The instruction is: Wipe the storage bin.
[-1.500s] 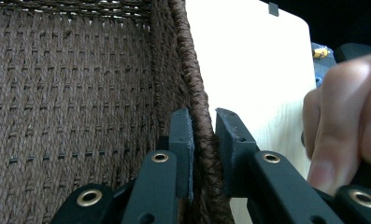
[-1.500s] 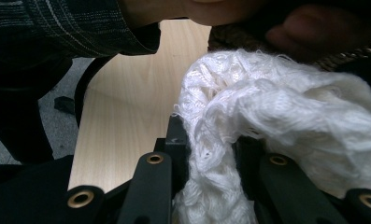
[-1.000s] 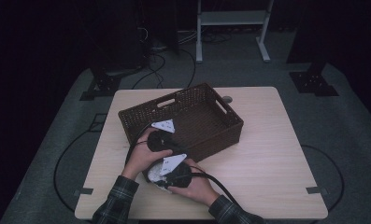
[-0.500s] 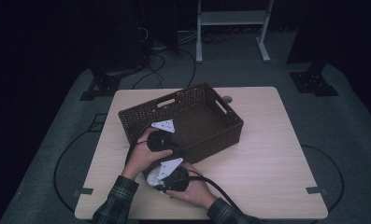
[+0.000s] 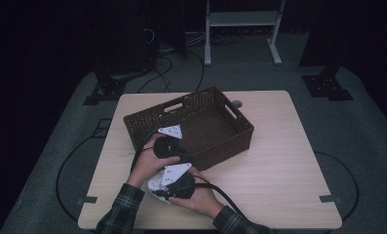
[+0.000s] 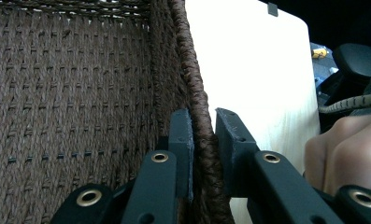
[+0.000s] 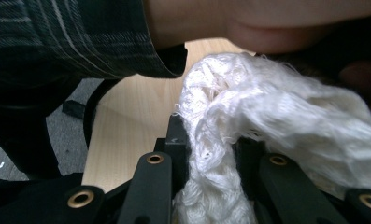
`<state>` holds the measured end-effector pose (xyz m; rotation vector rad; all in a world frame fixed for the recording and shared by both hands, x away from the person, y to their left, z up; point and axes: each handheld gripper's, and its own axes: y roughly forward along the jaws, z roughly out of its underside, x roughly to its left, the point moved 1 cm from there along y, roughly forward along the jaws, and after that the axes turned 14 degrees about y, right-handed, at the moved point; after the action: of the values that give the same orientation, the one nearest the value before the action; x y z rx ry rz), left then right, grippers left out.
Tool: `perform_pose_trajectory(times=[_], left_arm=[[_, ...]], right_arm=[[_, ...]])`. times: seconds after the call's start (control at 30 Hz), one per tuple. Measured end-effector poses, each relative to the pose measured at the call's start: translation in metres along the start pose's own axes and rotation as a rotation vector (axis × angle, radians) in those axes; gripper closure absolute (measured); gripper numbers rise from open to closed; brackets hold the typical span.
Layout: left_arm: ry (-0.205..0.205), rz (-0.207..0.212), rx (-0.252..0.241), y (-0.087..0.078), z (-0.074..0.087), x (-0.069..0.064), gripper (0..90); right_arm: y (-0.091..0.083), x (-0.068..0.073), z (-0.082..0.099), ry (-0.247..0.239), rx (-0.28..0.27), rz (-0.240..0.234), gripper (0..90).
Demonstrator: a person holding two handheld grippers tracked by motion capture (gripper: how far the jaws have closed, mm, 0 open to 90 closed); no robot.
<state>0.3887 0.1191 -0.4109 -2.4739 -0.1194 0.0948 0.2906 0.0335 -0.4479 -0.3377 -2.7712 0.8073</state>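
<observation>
High view: right gripper [image 5: 163, 187] has risen slightly off the table [image 5: 279, 161], clenched on the white cloth [image 5: 154, 184] — left gripper [image 5: 181, 155] unmoved, clamped on the basket [image 5: 230, 127] rim.

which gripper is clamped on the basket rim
The left gripper: its fingers pinch the brown basket rim, while the right gripper holds white cloth.

Left gripper [image 6: 203, 140] clamped, one black jaw either side of a woven rim, right gripper [image 7: 210, 154] pinching white knitted cloth, plaid-sleeved forearms close together.
</observation>
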Motion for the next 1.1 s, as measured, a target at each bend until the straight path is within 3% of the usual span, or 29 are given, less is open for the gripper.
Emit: perform_pose_trajectory(times=[0.43, 0.53, 0.6, 0.83, 1.1], left_arm=[[0.001, 0.0, 0.001, 0.0, 0.0, 0.0, 76.1], [0.002, -0.001, 0.002, 0.0, 0.0, 0.0, 76.1], [0.002, 0.0, 0.002, 0.0, 0.0, 0.0, 76.1], [0.001, 0.001, 0.0, 0.0, 0.0, 0.0, 76.1], [-0.005, 0.002, 0.002, 0.0, 0.0, 0.0, 76.0]], right_arm=[[0.027, -0.006, 0.023, 0.011, 0.114, -0.008, 72.8], [0.03, -0.007, 0.027, 0.031, 0.123, -0.011, 72.8], [0.029, -0.007, 0.026, 0.018, 0.124, -0.009, 72.7], [0.006, -0.005, 0.028, -0.005, 0.115, 0.0, 72.6], [-0.028, -0.007, 0.042, 0.017, 0.098, 0.031, 72.4]])
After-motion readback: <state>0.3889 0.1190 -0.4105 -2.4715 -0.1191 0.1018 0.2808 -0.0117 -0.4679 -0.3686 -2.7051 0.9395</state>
